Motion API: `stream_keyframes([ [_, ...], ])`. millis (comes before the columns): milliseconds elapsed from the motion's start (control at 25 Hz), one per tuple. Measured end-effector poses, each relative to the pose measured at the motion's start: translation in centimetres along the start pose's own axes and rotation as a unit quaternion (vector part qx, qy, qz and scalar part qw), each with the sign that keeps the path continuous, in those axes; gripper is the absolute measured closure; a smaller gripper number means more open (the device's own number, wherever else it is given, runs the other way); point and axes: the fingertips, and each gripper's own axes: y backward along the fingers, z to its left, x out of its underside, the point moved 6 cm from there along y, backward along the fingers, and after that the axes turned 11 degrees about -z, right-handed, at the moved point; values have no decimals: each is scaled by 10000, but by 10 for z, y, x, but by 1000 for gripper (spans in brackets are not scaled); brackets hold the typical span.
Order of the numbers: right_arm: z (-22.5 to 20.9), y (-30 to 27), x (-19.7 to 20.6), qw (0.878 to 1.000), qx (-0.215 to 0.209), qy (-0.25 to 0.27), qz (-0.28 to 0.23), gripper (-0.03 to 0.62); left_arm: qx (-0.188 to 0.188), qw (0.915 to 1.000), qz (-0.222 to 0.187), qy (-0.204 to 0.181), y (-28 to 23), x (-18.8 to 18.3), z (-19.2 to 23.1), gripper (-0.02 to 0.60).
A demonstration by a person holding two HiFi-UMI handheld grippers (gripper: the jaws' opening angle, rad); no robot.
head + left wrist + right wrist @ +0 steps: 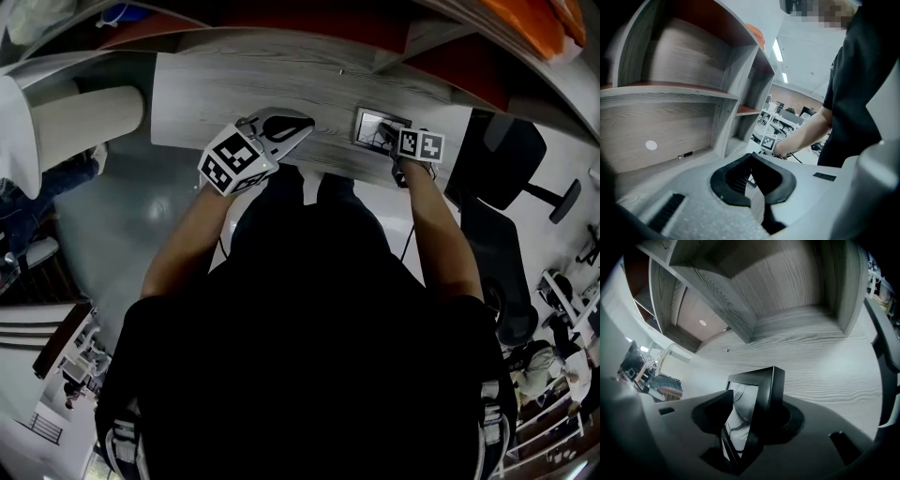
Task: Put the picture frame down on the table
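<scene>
A small black picture frame (765, 386) with a pale picture in it stands edge-on between the jaws of my right gripper (754, 420), which is shut on it. In the head view the picture frame (373, 123) is over the grey wood-grain table (234, 84) near its front edge, with the right gripper (392, 141) just behind it. I cannot tell whether the frame touches the tabletop. My left gripper (286, 123) hovers over the table to the left, its jaws shut with nothing in them; its fingertips (751, 155) meet.
Grey shelf compartments (787, 282) rise at the back of the table, with a divider (724, 126) beside my left gripper. A black office chair (506, 159) stands to the right. A white cylinder (84, 117) lies left of the table. The person's forearm (806, 133) crosses the left gripper view.
</scene>
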Motion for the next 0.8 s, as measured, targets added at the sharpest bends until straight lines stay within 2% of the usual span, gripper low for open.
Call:
stream_keyframes([
  [440,-17,-3,5,9991,425,37,33,302,107,9999,58,32,-2,4,3,564],
  [800,-25,-3,3,9971,752,90,88,267,199,9997,135,-93,-1,0,1,564],
])
